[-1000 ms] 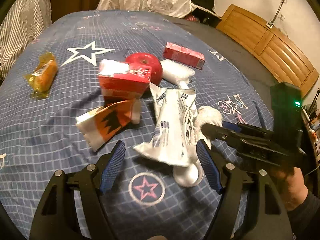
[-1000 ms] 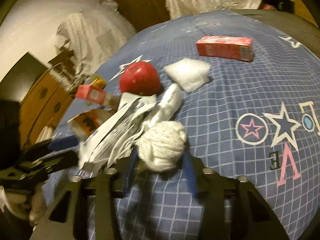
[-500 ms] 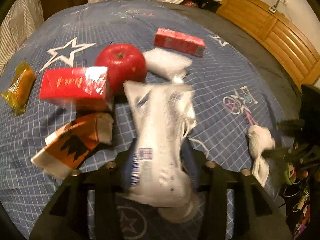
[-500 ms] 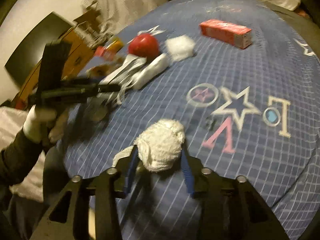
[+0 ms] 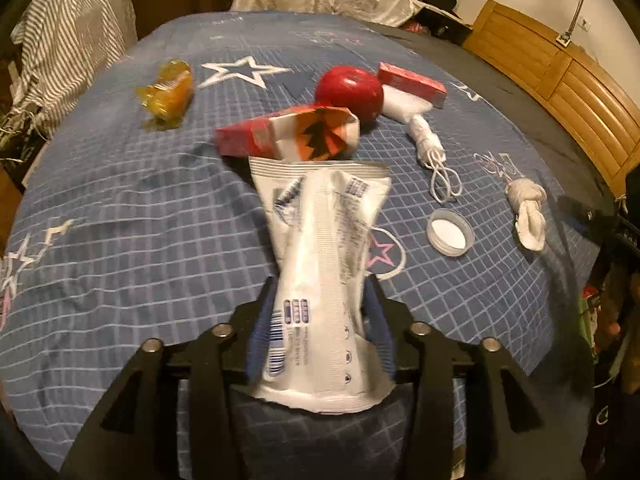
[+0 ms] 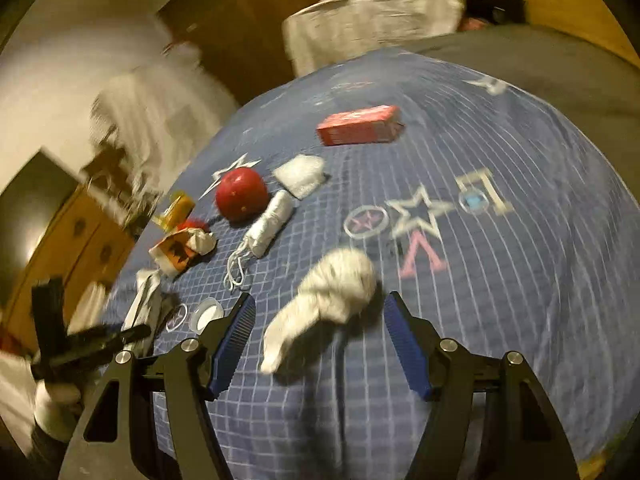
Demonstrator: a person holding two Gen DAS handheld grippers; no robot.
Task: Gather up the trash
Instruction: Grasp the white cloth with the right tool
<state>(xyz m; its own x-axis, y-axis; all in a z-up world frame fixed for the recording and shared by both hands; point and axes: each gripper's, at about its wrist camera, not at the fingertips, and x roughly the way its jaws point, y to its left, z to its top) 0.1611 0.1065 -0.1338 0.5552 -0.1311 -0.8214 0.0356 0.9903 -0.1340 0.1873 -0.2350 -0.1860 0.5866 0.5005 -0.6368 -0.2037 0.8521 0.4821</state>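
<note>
The left gripper (image 5: pixel 320 320) is clenched on a white plastic wrapper (image 5: pixel 320 248), lifted above the blue star-patterned bedspread (image 5: pixel 120 240), its jaws having just eased slightly. The right gripper (image 6: pixel 320 340) has just been opening, its pads clear of a crumpled white wad (image 6: pixel 332 296) lying between them. At the wrapper's twelve o'clock sit a red carton (image 5: pixel 244 136) and an apple (image 5: pixel 348 90); a bottle cap (image 5: pixel 450 236) lies at its three o'clock.

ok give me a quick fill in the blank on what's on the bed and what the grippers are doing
1. The left gripper is shut on a white plastic ____.
2. The red apple lies on a blue ____ with star prints.
3. The white cloth wad lies between the ____ jaws of the right gripper.
4. The white bottle cap lies with its hollow side facing ____.

Missing words: wrapper; bedspread; open; up
</note>
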